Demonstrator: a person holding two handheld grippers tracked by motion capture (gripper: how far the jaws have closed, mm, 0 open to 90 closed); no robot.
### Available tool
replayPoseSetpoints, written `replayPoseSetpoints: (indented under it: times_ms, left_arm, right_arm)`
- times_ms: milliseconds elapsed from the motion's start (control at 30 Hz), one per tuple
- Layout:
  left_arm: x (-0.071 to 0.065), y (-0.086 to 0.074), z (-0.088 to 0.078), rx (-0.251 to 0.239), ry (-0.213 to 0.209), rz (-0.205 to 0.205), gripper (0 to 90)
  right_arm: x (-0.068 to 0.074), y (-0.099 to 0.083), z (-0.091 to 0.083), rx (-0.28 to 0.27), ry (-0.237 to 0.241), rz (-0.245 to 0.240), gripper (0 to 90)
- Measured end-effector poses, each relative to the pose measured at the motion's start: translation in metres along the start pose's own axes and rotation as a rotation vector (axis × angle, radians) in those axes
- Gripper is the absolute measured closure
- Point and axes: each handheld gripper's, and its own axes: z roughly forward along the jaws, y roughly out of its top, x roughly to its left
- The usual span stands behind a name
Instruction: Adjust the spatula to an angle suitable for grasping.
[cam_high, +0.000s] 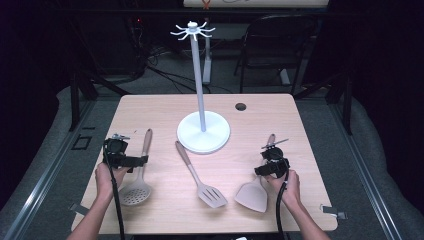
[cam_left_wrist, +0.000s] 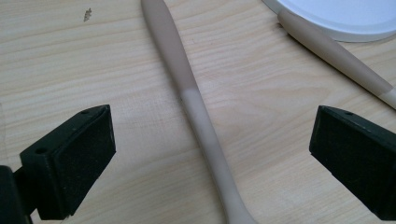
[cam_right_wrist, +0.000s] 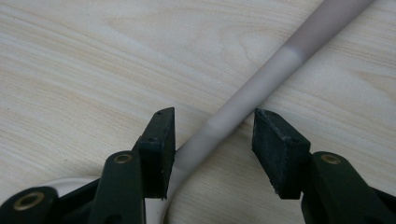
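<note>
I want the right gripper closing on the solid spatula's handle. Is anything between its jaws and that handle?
Nothing visible. In the right gripper view the right gripper is open, one jaw on each side of the solid spatula handle, with only bare table around it.

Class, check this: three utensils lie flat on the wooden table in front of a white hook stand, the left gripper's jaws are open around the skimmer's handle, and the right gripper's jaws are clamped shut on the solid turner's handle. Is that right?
Not quite. The right gripper is not clamped: in the right gripper view its jaws sit either side of the solid turner's handle with gaps showing. The rest holds: the left gripper is open around the skimmer's handle, and the slotted turner lies before the stand.
</note>
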Motion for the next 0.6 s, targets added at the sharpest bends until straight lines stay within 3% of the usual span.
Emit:
replayPoseSetpoints:
  times_ms: [133,167,333,433,500,533,600]
  left_arm:
    - [-0.0004,0.0001,-0.0009,-0.006,0.003,0.004,0.1]
    - [-0.0004,-0.0002,-0.0008,-0.013,0.009,0.004,0.1]
    - [0.0019,-0.0011,-0.0021,-0.009,0.005,-0.002,0.1]
    - [0.0028,-0.0014,-0.0025,-0.004,0.001,-0.002,0.1]
    - [0.0027,-0.0014,-0.0025,-0.008,0.002,-0.002,0.1]
    - [0.0027,-0.0013,-0.0026,-0.006,0.001,-0.002,0.1]
    - [0.0024,-0.0013,-0.002,-0.007,0.003,-0.001,0.1]
  right_arm:
    - [-0.0018,0.0003,-0.0021,0.019,-0.013,-0.008,50.8]
    - [-0.0015,-0.0009,0.0006,-0.012,0.022,0.018,51.1]
    - [-0.0021,0.0013,-0.0032,0.026,-0.02,-0.006,52.6]
    - [-0.0024,0.0017,-0.0036,0.03,-0.019,-0.006,53.4]
    - [-0.0025,0.0011,-0.002,0.015,0.007,0.008,54.0]
    - [-0.0036,0.0017,-0.0039,0.031,-0.011,-0.002,54.3]
    - [-0.004,0.0013,-0.0031,0.021,0.009,0.009,54.8]
